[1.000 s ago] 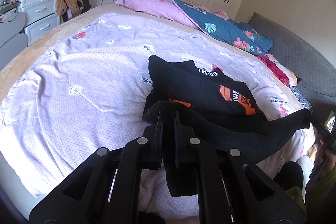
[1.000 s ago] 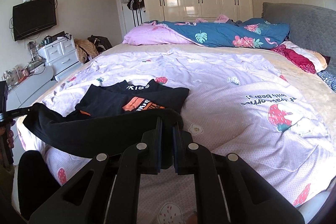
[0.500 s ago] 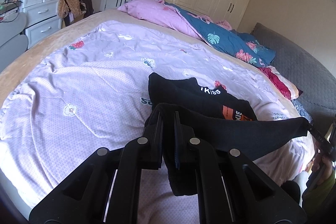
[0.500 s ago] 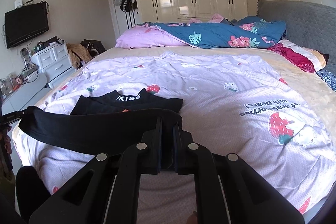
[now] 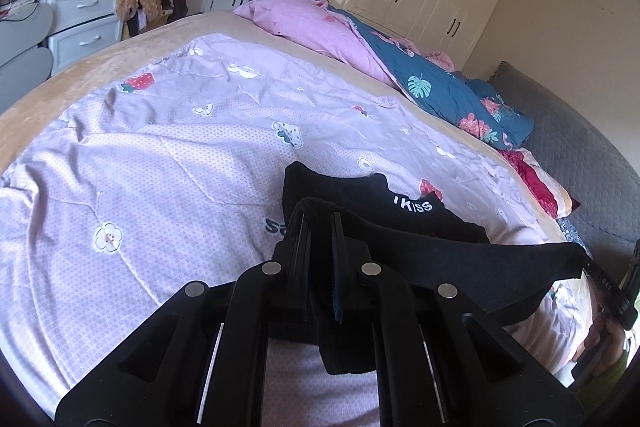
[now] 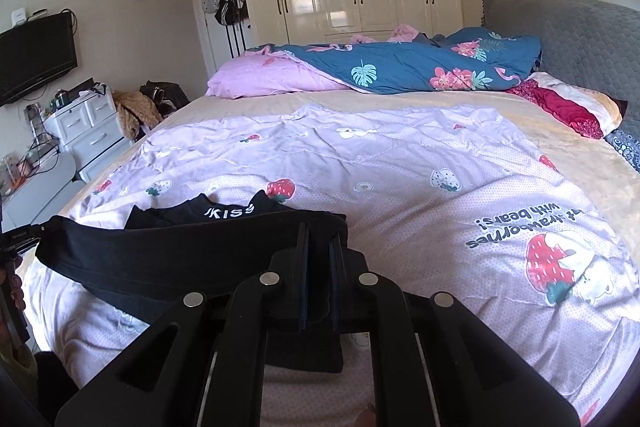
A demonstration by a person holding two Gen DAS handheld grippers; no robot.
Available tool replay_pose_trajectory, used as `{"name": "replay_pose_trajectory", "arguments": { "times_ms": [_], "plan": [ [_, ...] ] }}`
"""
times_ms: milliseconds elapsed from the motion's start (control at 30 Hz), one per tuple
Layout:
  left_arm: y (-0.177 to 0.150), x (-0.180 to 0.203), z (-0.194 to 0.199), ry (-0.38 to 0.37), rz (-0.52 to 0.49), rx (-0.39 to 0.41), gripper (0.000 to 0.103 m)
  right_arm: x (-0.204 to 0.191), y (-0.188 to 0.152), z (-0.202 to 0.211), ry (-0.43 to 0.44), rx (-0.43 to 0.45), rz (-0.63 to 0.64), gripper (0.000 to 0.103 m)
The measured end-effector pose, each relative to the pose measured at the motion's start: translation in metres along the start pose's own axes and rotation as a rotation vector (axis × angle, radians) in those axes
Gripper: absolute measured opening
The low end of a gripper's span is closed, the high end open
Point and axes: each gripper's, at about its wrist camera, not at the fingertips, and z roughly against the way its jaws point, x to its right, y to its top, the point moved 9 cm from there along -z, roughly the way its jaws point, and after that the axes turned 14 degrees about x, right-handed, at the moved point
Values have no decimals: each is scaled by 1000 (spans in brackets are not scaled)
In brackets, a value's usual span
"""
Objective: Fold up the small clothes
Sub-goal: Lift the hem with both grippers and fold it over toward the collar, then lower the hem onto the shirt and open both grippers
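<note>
A small black T-shirt (image 5: pixel 420 251) (image 6: pixel 168 251) with white lettering at the collar lies on the lilac bedspread. Its near hem is lifted and stretched taut between both grippers. My left gripper (image 5: pixel 319 215) is shut on the hem's left corner. My right gripper (image 6: pixel 319 235) is shut on the hem's right corner. In the left wrist view the right gripper (image 5: pixel 608 287) shows at the right edge with the cloth pinched. The raised hem hides the shirt's printed front; only the collar part shows beyond it.
The lilac bedspread (image 6: pixel 400 167) with strawberry prints covers a wide bed. A pink and blue duvet (image 6: pixel 380 71) is bunched at the far side by the grey headboard (image 6: pixel 568 39). White drawers (image 6: pixel 80 131) stand off to the left of the bed.
Both grippers have carried the lifted hem forward over the shirt toward its collar. The orange print that showed earlier is now covered by the raised cloth.
</note>
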Motion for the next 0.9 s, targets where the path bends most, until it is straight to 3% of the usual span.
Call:
{"name": "replay_pose_trajectory", "arguments": {
  "times_ms": [400, 900],
  "plan": [
    [-2, -10, -41, 29, 27, -3, 3, 4, -10, -37, -52, -11, -29, 8],
    [-17, -20, -64, 74, -9, -40, 5, 5, -36, -67, -118, -46, 26, 8]
  ]
}}
